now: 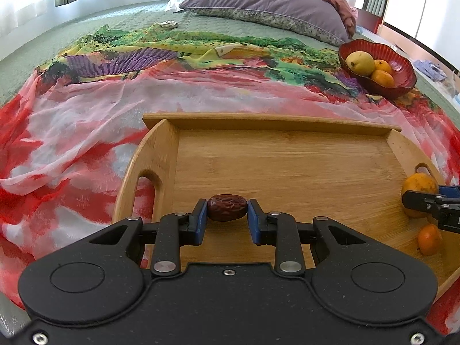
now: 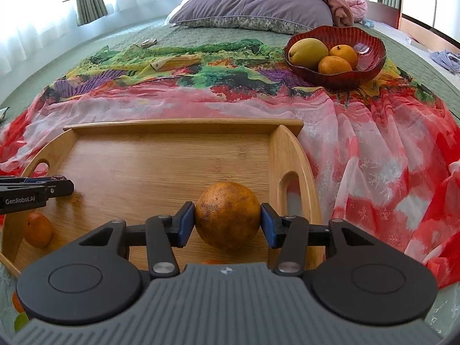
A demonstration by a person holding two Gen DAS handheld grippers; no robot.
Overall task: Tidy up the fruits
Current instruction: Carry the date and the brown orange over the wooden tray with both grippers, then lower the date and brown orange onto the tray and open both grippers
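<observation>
My left gripper is shut on a dark red date just above the left side of the wooden tray. My right gripper is shut on a large orange over the tray's right side; it also shows in the left wrist view. A small tangerine lies on the tray, also seen in the right wrist view. A red glass bowl beyond the tray holds a yellow mango and two tangerines.
The tray and bowl rest on a colourful scarf spread over a green bedspread. A purple pillow lies at the head of the bed. A small metal object sits on the bedspread beyond the scarf.
</observation>
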